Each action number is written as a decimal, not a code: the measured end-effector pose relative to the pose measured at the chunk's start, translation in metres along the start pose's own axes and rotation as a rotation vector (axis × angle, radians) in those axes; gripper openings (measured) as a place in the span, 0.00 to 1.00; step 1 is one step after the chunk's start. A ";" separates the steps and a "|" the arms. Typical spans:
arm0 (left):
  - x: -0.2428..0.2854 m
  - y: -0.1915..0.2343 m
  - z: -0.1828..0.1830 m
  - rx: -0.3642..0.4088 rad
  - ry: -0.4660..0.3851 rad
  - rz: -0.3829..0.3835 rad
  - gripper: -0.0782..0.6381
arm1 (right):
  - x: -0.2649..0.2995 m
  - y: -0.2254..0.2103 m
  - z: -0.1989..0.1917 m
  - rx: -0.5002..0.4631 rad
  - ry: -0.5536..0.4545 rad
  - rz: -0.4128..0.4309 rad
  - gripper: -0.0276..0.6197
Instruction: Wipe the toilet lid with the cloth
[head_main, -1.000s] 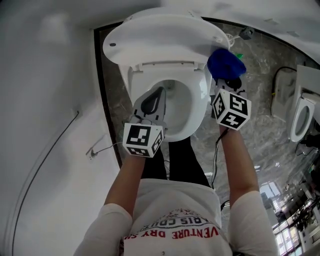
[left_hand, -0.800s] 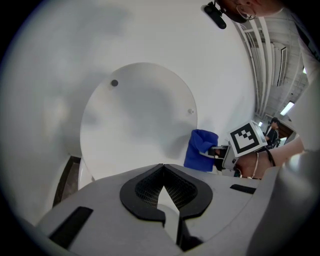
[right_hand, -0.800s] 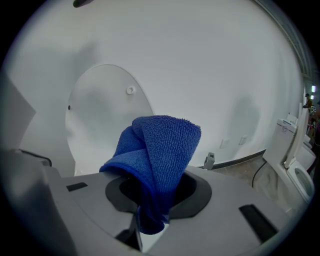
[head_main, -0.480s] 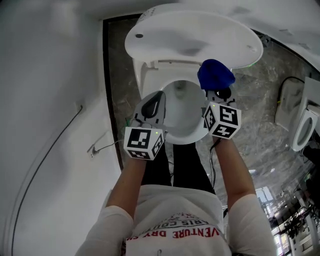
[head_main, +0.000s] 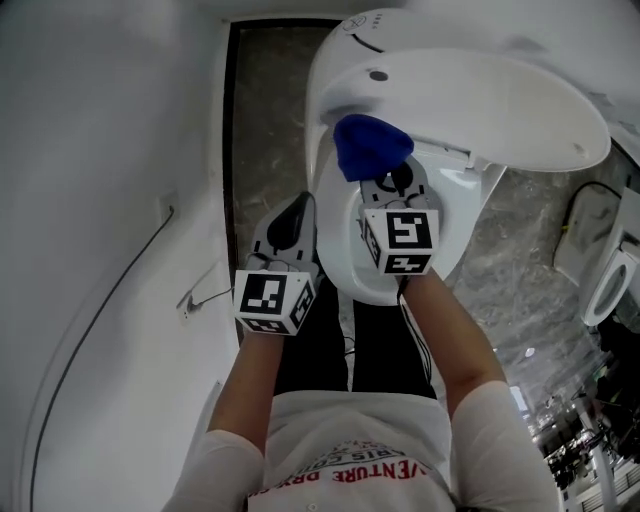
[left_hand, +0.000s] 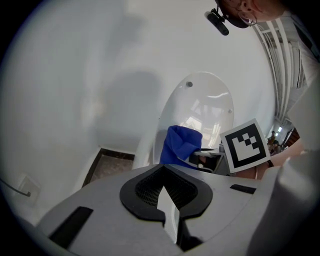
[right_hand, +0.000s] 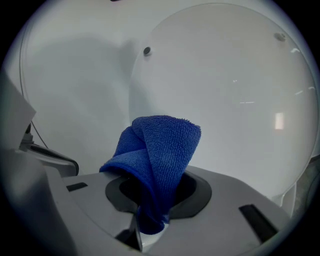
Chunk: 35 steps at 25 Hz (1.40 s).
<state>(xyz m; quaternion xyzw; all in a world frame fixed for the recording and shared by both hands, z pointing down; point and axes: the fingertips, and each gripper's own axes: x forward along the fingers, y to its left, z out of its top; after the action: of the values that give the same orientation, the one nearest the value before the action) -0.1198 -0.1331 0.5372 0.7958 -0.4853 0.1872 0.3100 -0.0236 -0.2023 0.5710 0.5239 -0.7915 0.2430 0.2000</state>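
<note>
The white toilet lid (head_main: 470, 90) stands raised behind the open bowl (head_main: 350, 250); it fills the right gripper view (right_hand: 230, 90) and shows in the left gripper view (left_hand: 202, 107). My right gripper (head_main: 385, 180) is shut on a folded blue cloth (head_main: 370, 145), which bulges out of the jaws (right_hand: 155, 155) just short of the lid's inner face. The cloth (left_hand: 180, 145) also shows in the left gripper view. My left gripper (head_main: 290, 225) is shut with nothing in it, low at the bowl's left edge.
A white wall (head_main: 100, 200) runs close along the left with a thin cable (head_main: 130, 270) on it. Grey marble floor (head_main: 270, 130) lies beside the bowl. Another white fixture (head_main: 605, 270) stands at the far right. The person's legs are in front of the bowl.
The right gripper with the blue cloth has moved left and up, from the lid's right side to its inner face. The head view has swung right. The left gripper has barely moved.
</note>
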 end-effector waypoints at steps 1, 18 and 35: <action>-0.001 0.006 -0.002 -0.004 0.002 0.005 0.12 | 0.008 0.008 0.001 -0.009 -0.002 0.016 0.18; 0.009 0.005 -0.015 -0.012 0.030 -0.026 0.12 | 0.030 -0.009 0.001 0.002 -0.017 -0.011 0.18; 0.037 -0.076 -0.028 0.045 0.057 -0.110 0.12 | -0.015 -0.107 -0.019 0.033 -0.001 -0.114 0.18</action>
<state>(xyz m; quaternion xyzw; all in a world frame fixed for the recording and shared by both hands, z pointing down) -0.0351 -0.1127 0.5560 0.8224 -0.4277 0.2033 0.3152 0.0820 -0.2155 0.5967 0.5714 -0.7565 0.2439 0.2043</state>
